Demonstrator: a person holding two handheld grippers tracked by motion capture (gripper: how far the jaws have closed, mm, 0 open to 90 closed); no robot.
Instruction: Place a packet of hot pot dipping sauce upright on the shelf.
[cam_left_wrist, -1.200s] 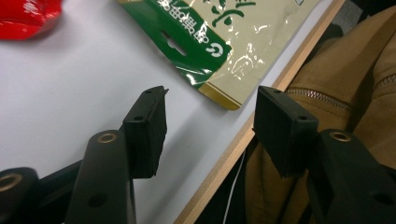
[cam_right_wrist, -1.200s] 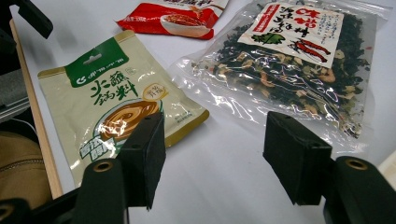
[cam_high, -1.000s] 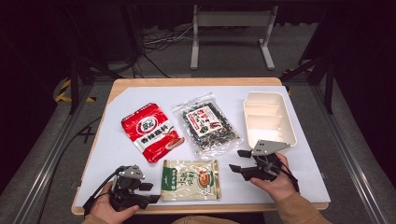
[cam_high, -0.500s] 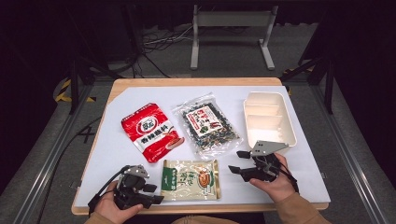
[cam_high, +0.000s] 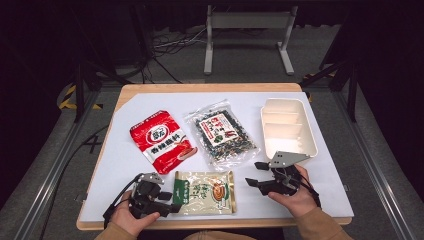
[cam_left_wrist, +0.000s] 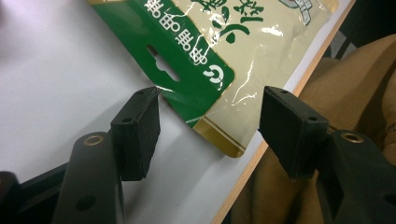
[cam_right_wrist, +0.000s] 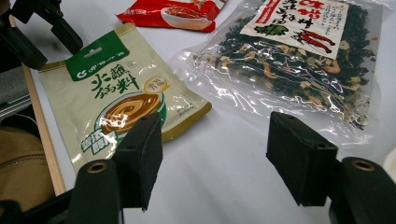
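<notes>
While the left tool is closing in with jaws apart on the green end of the flat sauce packet lying at the counter's near edge, a skidding jaw could nudge it off; the right tool is hovering open.

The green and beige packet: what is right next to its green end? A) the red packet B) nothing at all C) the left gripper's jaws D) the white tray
C: the left gripper has its open jaws on either side of the green end of the green and beige packet, not yet closed on it.
</notes>
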